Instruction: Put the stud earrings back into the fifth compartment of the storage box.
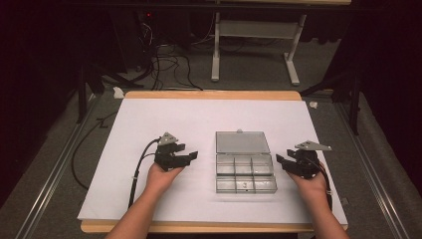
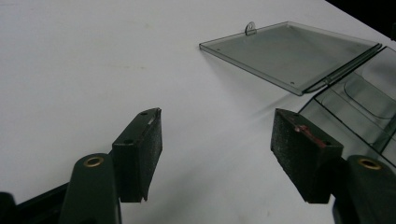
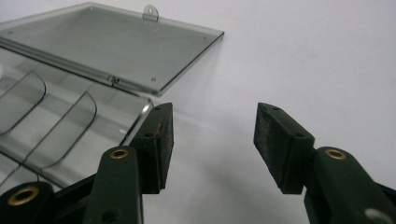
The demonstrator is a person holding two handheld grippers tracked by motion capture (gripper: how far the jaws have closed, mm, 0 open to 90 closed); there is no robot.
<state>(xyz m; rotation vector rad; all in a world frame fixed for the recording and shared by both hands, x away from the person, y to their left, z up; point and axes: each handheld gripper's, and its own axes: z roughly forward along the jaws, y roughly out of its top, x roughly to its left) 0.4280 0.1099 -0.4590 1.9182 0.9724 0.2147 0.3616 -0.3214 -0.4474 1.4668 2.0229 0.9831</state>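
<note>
Midway across the white worktop (image 1: 149, 114), nearer its front edge than its back, sits a clear plastic compartment box (image 1: 245, 175), lid (image 1: 242, 142) swung fully back and lying flat toward the back edge. Compartments look empty; dividers visible, contents none that I can make out.

Left gripper (image 1: 185, 155) rests on the worktop left of the box, well apart from it; jaws wide open, nothing between them. Right gripper (image 1: 282, 162) sits just beside the box's right side, jaws likewise spread, holding nothing.

Judgement: thin, rigid, light plastic; smooth and likely to slide on the paper-like surface if pushed from one side. Hinge (image 3: 112, 79) looks slender, probably the weak point. Best purchase for closing: the small tab (image 2: 251, 28) on the lid's far edge, or the lid's free edge, with the other gripper steadying the base wall.
</note>
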